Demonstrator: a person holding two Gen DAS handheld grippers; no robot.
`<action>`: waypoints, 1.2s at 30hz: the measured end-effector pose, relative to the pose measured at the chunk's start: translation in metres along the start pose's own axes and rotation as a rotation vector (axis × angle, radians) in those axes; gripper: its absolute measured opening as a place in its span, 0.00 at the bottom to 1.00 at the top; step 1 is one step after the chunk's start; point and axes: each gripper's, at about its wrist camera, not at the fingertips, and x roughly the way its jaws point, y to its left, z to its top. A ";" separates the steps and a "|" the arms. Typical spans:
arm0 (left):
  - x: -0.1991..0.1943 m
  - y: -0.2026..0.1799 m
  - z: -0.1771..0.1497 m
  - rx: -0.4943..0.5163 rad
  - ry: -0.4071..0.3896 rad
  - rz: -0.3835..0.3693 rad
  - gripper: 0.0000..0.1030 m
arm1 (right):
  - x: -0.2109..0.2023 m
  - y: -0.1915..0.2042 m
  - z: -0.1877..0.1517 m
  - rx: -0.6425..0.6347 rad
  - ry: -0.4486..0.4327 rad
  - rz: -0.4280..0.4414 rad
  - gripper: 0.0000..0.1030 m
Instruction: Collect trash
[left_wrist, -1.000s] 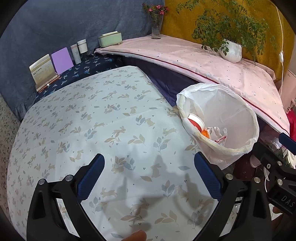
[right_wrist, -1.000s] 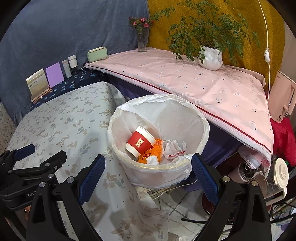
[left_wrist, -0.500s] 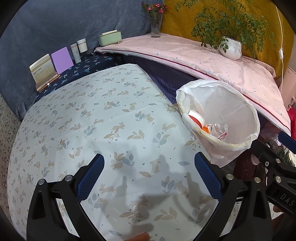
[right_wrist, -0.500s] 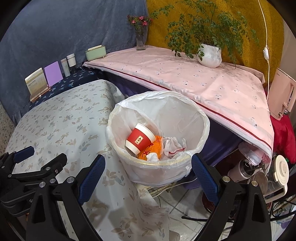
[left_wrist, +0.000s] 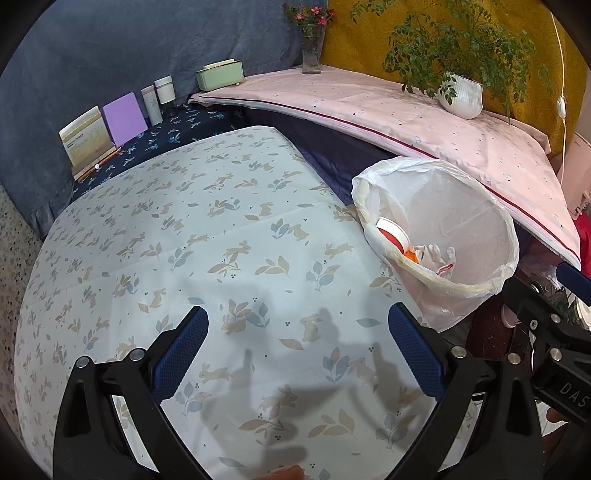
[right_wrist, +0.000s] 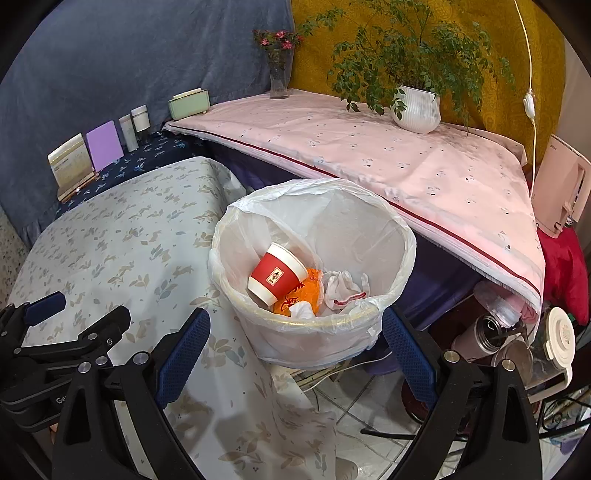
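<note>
Left gripper (left_wrist: 297, 332): jaws spread wide, nothing between them. It hangs over the rabbit-print tablecloth (left_wrist: 177, 236), which shows only print and gripper shadows ahead of the jaws. No loose trash visible there, so my read is the table is cleared and this gripper is just parked.

Far ahead and left of it: card stand (left_wrist: 86, 142), purple card (left_wrist: 123, 118), two small bottles (left_wrist: 159, 98) against the blue backdrop. Look like decor, not trash.

Trash bin (left_wrist: 439, 280), white liner, sits ahead-right of the left gripper, just off the table edge and tucked against the pink-covered bench (left_wrist: 388, 103). Close in, so drops from the table are short.

Right gripper (right_wrist: 295, 332): also fully released, empty, with the bin straight ahead between its fingers. In the bin: red paper cup (right_wrist: 275, 275) on its side, orange wrapper (right_wrist: 306, 291) under it, crumpled white tissue (right_wrist: 341, 286) to its right. Collected trash is all in there.

Hard to tell:
- bin bottom hidden by the near rim in both views
- left view shows only the cup rim
- clutter on the floor right of the bin partly cut off; can't say if any is trash
- orange blur at the left view's bottom edge is unidentifiable
</note>
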 end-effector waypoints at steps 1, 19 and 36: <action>0.000 0.000 0.000 -0.001 0.001 -0.001 0.91 | 0.000 0.000 0.000 0.000 0.000 -0.001 0.88; 0.002 0.002 -0.003 -0.007 0.005 0.003 0.91 | 0.004 -0.001 -0.002 0.001 0.013 -0.007 0.88; 0.004 0.003 -0.003 -0.012 0.007 0.000 0.91 | 0.007 0.000 -0.005 -0.005 0.020 -0.012 0.88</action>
